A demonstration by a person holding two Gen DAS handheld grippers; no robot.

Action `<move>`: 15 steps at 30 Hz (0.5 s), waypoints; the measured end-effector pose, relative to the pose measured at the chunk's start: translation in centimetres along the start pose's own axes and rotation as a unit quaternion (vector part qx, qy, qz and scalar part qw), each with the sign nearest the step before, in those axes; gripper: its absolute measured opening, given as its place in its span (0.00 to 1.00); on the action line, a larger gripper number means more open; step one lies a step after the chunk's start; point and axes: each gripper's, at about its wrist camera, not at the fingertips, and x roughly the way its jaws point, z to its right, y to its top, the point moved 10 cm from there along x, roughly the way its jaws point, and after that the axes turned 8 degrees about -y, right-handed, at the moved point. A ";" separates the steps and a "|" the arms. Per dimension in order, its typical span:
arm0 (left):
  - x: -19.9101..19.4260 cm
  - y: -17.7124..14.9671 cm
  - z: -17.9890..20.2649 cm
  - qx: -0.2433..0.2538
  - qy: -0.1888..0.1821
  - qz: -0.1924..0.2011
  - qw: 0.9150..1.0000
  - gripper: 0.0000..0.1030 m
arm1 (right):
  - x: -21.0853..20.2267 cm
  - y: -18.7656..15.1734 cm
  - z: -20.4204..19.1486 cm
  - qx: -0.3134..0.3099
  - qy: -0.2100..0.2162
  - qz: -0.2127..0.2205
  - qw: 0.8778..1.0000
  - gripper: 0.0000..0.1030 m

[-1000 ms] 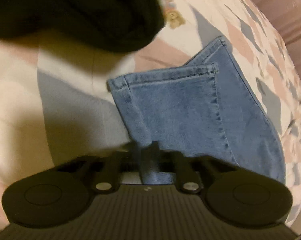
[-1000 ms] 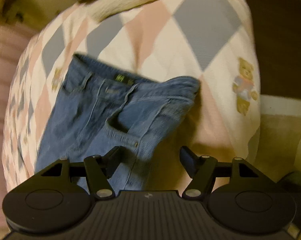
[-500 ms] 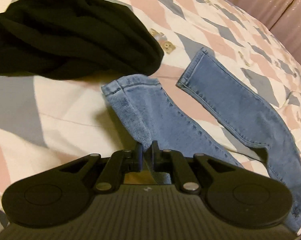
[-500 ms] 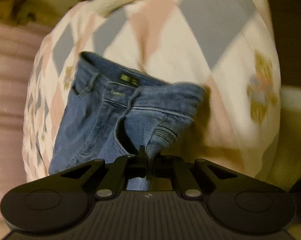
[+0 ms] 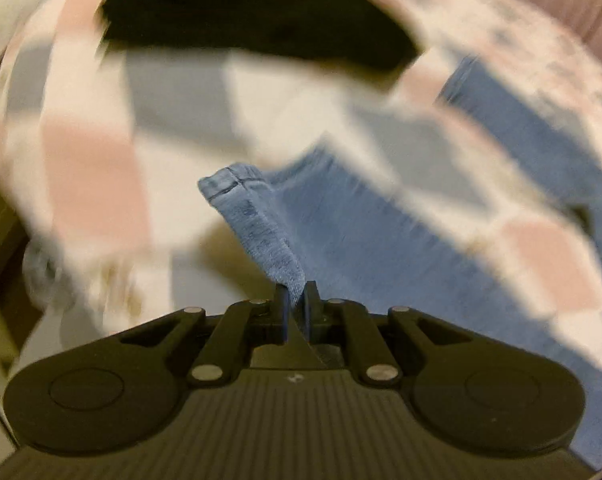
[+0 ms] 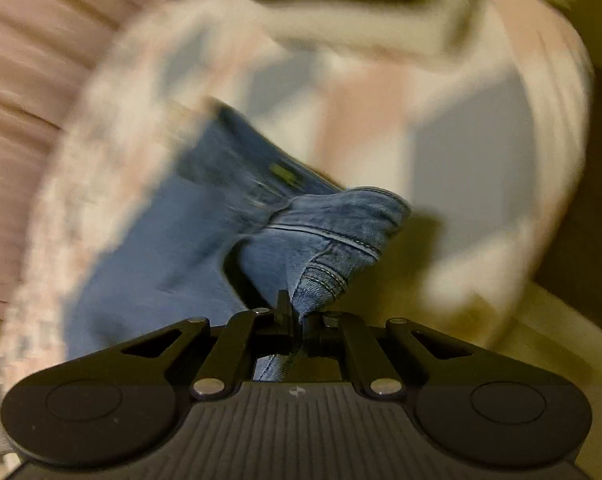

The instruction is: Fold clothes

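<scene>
The jeans [image 5: 341, 240] lie spread on the bed, on a bedspread [image 5: 93, 184] of pink, grey and cream diamonds, and you hold them at two ends. Your left tongs [image 5: 295, 300] are closed on the hem of one trouser leg, the cuff rising up out of the pinch with its stitched edge turned toward the camera. The other leg [image 5: 541, 140] lies apart on the cover, farther right. Beyond the cuff, a black garment [image 5: 253, 16] sits in a heap on the bedspread. Your right tongs [image 6: 297, 316] are clamped on the waist end of the jeans [image 6: 325, 232], by the stitched seams, with that corner lifted and bunched; the rest trails away left over the bed. Both views are heavily smeared by motion, so finer detail cannot be told.
</scene>
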 end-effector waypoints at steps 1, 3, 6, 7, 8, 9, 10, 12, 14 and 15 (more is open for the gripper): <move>0.9 -1.5 -1.0 -0.014 0.012 -0.013 1.000 0.08 | 1.2 -0.6 0.8 0.008 -0.012 -0.012 1.000 0.07; 1.3 -2.7 -2.0 -0.023 0.032 -0.020 0.999 0.12 | 2.2 -1.1 1.8 0.012 -0.044 -0.024 0.999 0.24; 0.1 -2.6 -2.5 -0.015 0.054 -0.003 0.998 0.24 | 1.5 -0.4 2.0 -0.026 -0.093 -0.021 0.995 0.52; -0.6 -2.2 -2.7 -0.006 0.067 0.009 0.998 0.25 | 0.9 0.2 1.8 -0.049 -0.100 -0.012 0.994 0.54; -1.2 -1.8 -3.3 0.002 0.087 0.018 0.996 0.26 | 0.3 0.6 1.4 -0.073 -0.109 -0.001 0.991 0.56; -1.9 -1.4 -4.3 0.003 0.109 0.021 0.994 0.27 | -0.3 1.1 0.8 -0.098 -0.118 0.013 0.988 0.56; -2.5 -1.0 -5.2 0.004 0.130 0.024 0.991 0.27 | -0.8 1.4 0.3 -0.121 -0.127 0.026 0.984 0.59; -3.7 -0.6 -6.6 -0.018 0.147 0.025 0.989 0.23 | -1.7 1.7 -0.5 -0.163 -0.156 0.045 0.973 0.68; -4.7 -0.1 -5.5 -0.030 0.117 0.031 0.992 0.22 | -1.8 1.5 0.0 -0.186 -0.210 0.034 0.959 0.76; -5.1 0.2 -4.1 -0.027 0.093 0.035 0.995 0.22 | -2.0 1.7 0.4 -0.181 -0.226 0.034 0.957 0.76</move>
